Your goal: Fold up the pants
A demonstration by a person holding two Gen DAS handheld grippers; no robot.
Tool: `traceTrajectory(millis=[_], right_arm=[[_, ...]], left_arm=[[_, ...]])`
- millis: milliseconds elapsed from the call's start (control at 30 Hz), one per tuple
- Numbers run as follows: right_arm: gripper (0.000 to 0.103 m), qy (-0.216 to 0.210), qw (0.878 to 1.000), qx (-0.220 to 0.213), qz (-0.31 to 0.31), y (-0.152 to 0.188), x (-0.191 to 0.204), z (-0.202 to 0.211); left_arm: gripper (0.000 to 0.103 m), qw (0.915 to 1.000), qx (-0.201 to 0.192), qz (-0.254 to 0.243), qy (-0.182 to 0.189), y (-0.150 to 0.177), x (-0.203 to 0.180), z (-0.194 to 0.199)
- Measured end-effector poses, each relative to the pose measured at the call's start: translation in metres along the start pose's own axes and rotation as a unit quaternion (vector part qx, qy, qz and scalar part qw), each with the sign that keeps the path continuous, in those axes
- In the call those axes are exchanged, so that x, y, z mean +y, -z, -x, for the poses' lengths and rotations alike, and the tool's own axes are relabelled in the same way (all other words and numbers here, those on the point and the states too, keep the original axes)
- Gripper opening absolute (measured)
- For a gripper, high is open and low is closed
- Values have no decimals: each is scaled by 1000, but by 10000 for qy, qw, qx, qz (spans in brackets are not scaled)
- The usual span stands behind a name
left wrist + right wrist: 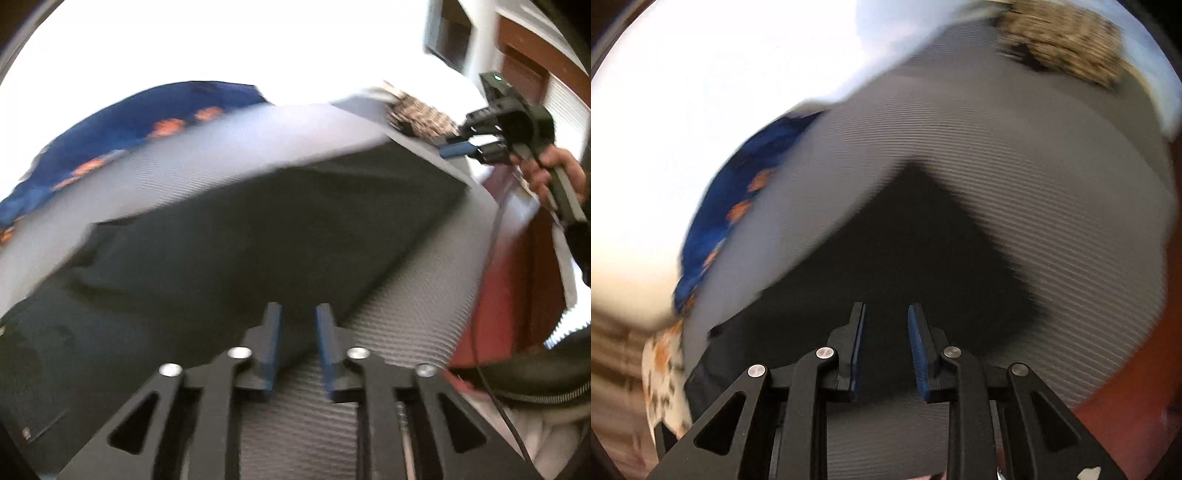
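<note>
- Ribbed grey mat (406, 295) covers the counter in both wrist views; we see bright, washed-out light beyond its far edge, and brown wooden furniture (524, 70) at the upper right of the left wrist view.
- Dark pants (229, 251) lie flat on the mat as a broad, folded slab. In the left wrist view they fill the middle and lower left of the mat. In the right wrist view one corner of them (912, 173) points away from the camera.
- Blue cloth with orange marks (122, 122) sits beyond the mat's far left edge; in the right wrist view we see it (738, 206) at the left border of the mat. A speckled tan item (1063, 40) rests near the far right corner; motion blur hides what it is.
- Left tongs (297, 314) hover above the near edge of the pants. Their blue pads stand parted, with nothing pinched between them.
- Right tongs (886, 314) are poised over the pants near that garment's near side. Their pads are likewise parted and clasp no fabric. In the left wrist view we also see these tongs (458, 149) from outside, at the far right corner of the pants, carried by a hand (554, 170) on the grip; whether the tip touches cloth there we cannot tell.
</note>
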State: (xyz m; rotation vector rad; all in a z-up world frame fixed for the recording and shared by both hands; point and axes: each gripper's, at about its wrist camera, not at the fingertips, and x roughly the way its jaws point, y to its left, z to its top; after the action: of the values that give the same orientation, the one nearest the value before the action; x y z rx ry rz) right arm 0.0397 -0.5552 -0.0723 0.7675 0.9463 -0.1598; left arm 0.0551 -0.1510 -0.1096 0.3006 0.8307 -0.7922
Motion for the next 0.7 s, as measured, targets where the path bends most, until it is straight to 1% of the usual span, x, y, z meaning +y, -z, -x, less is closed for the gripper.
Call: traceTrajectory(millis=[33, 100, 167, 200, 233, 267, 300, 333, 367, 400, 433, 500, 533, 600, 633, 700], right_arm=[[23, -165, 9994, 109, 289, -5, 22, -8], [23, -422, 9951, 343, 827, -10, 66, -28], [24, -713, 9854, 669, 1393, -9, 118, -58], [24, -823, 9815, 788, 1541, -8, 134, -68], [24, -999, 9735, 1008, 1795, -5, 163, -88], [26, -1083, 9672, 1156, 1985, -2, 184, -103], [27, -1136, 9627, 1268, 2102, 2, 199, -112], [27, -1242, 9530, 1474, 2338, 10, 226, -133], [28, -1288, 9461, 1599, 2503, 18, 243, -145], [30, -1316, 9377, 1768, 2686, 27, 264, -161], [30, -1330, 9297, 1907, 2856, 36, 280, -175], [32, -1363, 9142, 2171, 3140, 54, 309, -200], [33, -1360, 9088, 2256, 3237, 60, 317, -207], [34, -1341, 8972, 2388, 3464, 71, 340, -228], [35, -1287, 8932, 2416, 3569, 75, 349, -238], [38, -1204, 8851, 2485, 3746, 78, 362, -256]], left_arm=[[34, 9996, -86, 155, -216, 0, 12, 5], [35, 9975, -165, 442, -535, 3, 34, 12], [35, 9912, -214, 870, -976, 10, 65, 21], [35, 9861, -261, 1066, -1249, 15, 81, 28], [35, 9817, -289, 1216, -1439, 19, 93, 33], [36, 9762, -294, 1384, -1643, 25, 108, 38], [36, 9693, -291, 1554, -1884, 32, 124, 45], [37, 9627, -300, 1720, -2068, 40, 137, 52], [37, 9562, -315, 1912, -2196, 48, 151, 59], [37, 9520, -326, 2033, -2266, 54, 161, 64], [38, 9432, -336, 2238, -2433, 63, 178, 72], [38, 9329, -323, 2461, -2609, 79, 198, 81], [38, 9262, -298, 2621, -2694, 88, 212, 85], [38, 9168, -247, 2830, -2807, 102, 229, 88], [38, 9144, -218, 2887, -2829, 107, 234, 88], [38, 9140, -214, 3080, -2634, 119, 245, 87]])
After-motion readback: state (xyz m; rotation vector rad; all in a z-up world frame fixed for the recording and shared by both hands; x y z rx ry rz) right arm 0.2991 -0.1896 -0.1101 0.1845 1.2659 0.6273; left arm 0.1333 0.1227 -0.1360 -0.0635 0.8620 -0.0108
